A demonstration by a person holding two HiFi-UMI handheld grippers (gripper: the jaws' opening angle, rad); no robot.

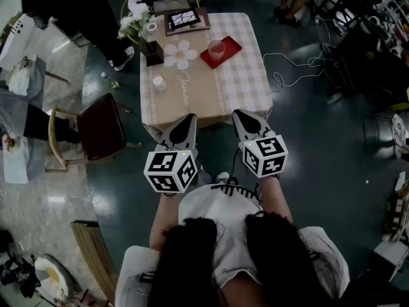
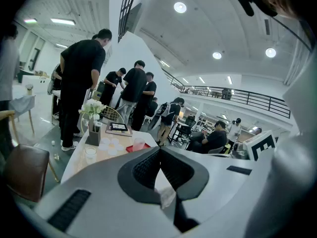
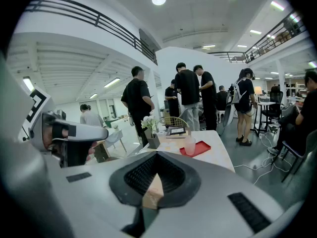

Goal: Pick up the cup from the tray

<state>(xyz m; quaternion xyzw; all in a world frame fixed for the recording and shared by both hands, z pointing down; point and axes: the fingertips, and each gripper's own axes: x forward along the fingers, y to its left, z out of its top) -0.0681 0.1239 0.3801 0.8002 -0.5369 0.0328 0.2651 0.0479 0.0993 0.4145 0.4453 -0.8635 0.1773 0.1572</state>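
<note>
A pale pink translucent cup (image 1: 216, 48) stands upright on a red tray (image 1: 231, 45) at the far right of a table with a checked cloth (image 1: 246, 82). My left gripper (image 1: 190, 116) and right gripper (image 1: 239, 113) hover side by side at the table's near edge, well short of the tray. Both have their jaws shut with nothing between them. The left gripper view shows its closed tips (image 2: 159, 150) with the cup (image 2: 139, 144) far ahead. In the right gripper view the cup (image 3: 190, 145) and tray (image 3: 200, 148) sit beyond the closed tips (image 3: 157, 155).
On the table are a dark vase of white flowers (image 1: 144, 34), a flower-shaped mat (image 1: 181, 54), a small glass jar (image 1: 158, 82) and a framed tablet (image 1: 185, 20). A brown chair (image 1: 99, 126) stands left of the table; cables (image 1: 291, 69) lie on the floor at right. People stand beyond.
</note>
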